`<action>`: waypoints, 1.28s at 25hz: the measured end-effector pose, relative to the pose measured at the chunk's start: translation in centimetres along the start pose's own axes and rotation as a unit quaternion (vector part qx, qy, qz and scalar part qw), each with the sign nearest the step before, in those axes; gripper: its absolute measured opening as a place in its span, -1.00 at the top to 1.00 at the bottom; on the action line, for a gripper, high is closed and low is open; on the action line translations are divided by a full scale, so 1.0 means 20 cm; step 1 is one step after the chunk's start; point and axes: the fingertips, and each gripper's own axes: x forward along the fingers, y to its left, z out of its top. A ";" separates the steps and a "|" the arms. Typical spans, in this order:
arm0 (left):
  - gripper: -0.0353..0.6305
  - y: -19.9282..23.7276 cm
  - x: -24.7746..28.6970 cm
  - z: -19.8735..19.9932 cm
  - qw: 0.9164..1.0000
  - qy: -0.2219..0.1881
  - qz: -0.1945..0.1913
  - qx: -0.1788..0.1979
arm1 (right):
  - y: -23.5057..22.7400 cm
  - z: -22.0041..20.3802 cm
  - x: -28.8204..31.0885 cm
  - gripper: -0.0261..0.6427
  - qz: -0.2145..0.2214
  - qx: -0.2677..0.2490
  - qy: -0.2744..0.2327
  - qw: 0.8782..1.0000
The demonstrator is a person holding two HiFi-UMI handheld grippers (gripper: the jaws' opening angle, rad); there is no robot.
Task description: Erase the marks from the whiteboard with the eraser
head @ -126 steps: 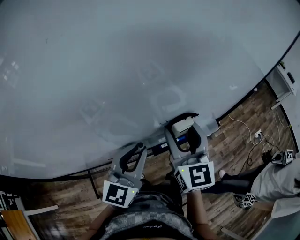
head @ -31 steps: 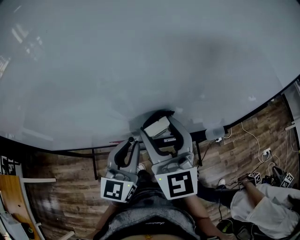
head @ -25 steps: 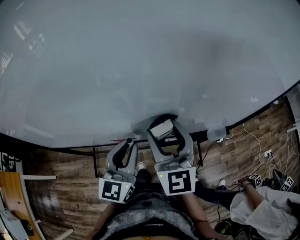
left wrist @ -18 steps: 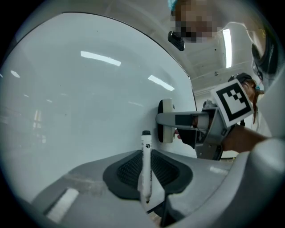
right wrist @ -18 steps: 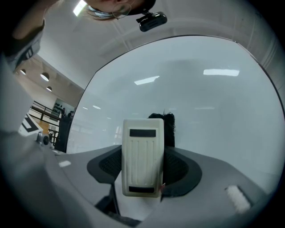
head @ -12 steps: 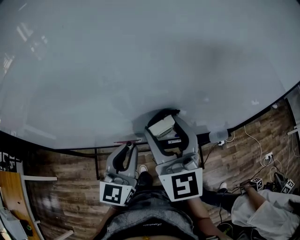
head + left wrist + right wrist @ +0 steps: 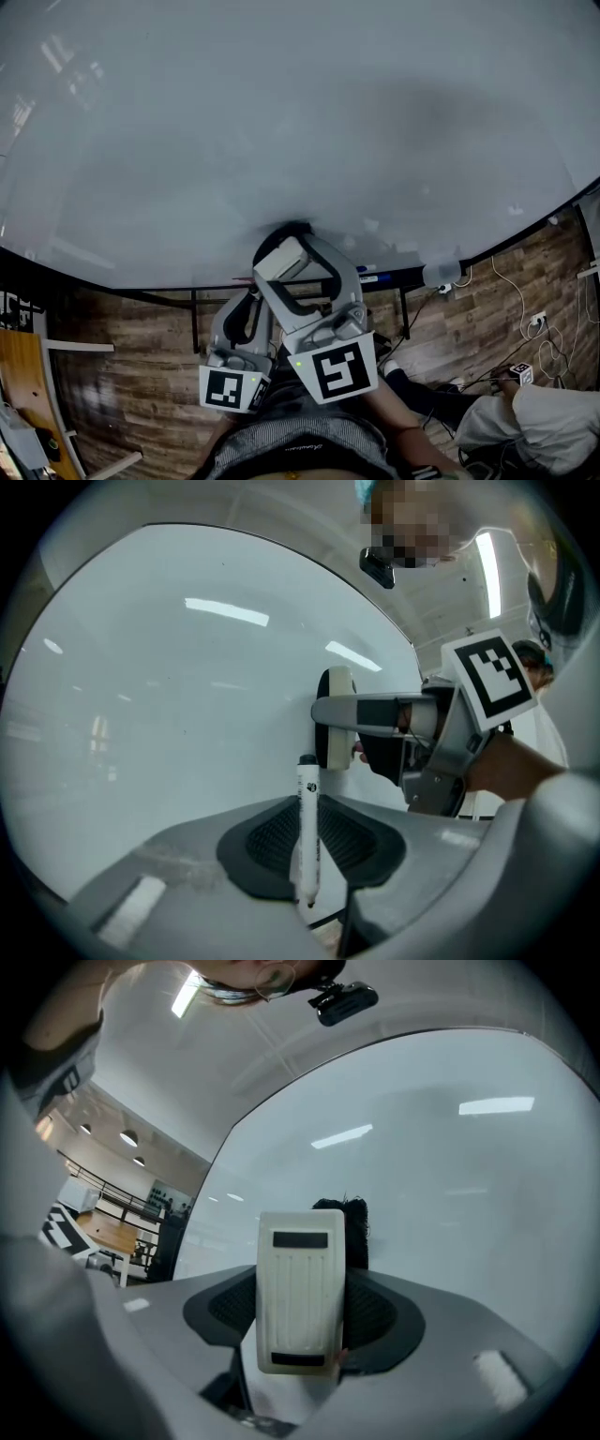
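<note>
Right gripper (image 7: 291, 246), clamped on the white ribbed plastic eraser (image 7: 279, 260) at six o'clock of the glossy whiteboard (image 7: 281, 112), may lose it under uneven pressure.

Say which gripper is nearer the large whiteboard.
Right. The right gripper presses a white plastic eraser against the whiteboard; the left gripper, clamping a white marker, sits back below its edge.

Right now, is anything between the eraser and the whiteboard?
Nothing visible. The right gripper is shut on the eraser, whose dark felt face looks pressed against the whiteboard. The left gripper, shut on a marker, sits beside it, not between.
</note>
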 end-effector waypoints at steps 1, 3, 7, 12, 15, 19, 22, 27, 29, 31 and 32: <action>0.68 0.01 -0.01 0.00 1.000 0.000 0.007 0.001 | 0.03 0.00 0.02 0.15 0.013 0.000 -0.004 1.000; 0.68 0.04 -0.04 0.00 1.000 0.000 0.023 0.003 | 0.06 0.01 0.03 0.15 0.029 -0.006 -0.012 0.999; 0.68 0.10 -0.08 -0.01 0.999 -0.003 0.044 0.015 | 0.06 0.02 0.03 0.15 0.041 -0.009 -0.019 0.999; 0.68 0.08 -0.07 -0.01 0.999 0.001 0.042 0.009 | -0.03 0.01 -0.02 0.15 0.018 -0.011 -0.012 1.000; 0.68 0.01 -0.02 -0.01 1.000 0.000 0.024 0.013 | -0.15 -0.01 -0.10 0.15 -0.014 -0.015 -0.007 1.000; 0.68 -0.09 0.05 -0.02 1.000 0.002 -0.001 0.017 | -0.35 -0.06 -0.23 0.15 -0.064 -0.008 0.006 0.998; 0.68 -0.15 0.08 -0.02 1.000 0.001 -0.016 0.023 | -0.48 -0.09 -0.31 0.15 -0.101 -0.016 0.016 0.995; 0.68 -0.20 0.09 -0.02 1.000 0.004 -0.022 0.022 | -0.49 -0.07 -0.31 0.15 -0.118 -0.053 0.038 0.991; 0.68 -0.19 0.09 -0.02 1.000 0.005 -0.019 0.021 | -0.45 -0.06 -0.28 0.15 -0.125 -0.080 0.051 0.988; 0.68 -0.17 0.07 -0.02 1.000 0.005 -0.014 0.022 | -0.40 -0.04 -0.24 0.15 -0.128 -0.117 0.056 0.983; 0.68 -0.15 0.06 -0.02 1.000 0.005 -0.011 0.022 | -0.37 -0.02 -0.22 0.15 -0.128 -0.134 0.052 0.981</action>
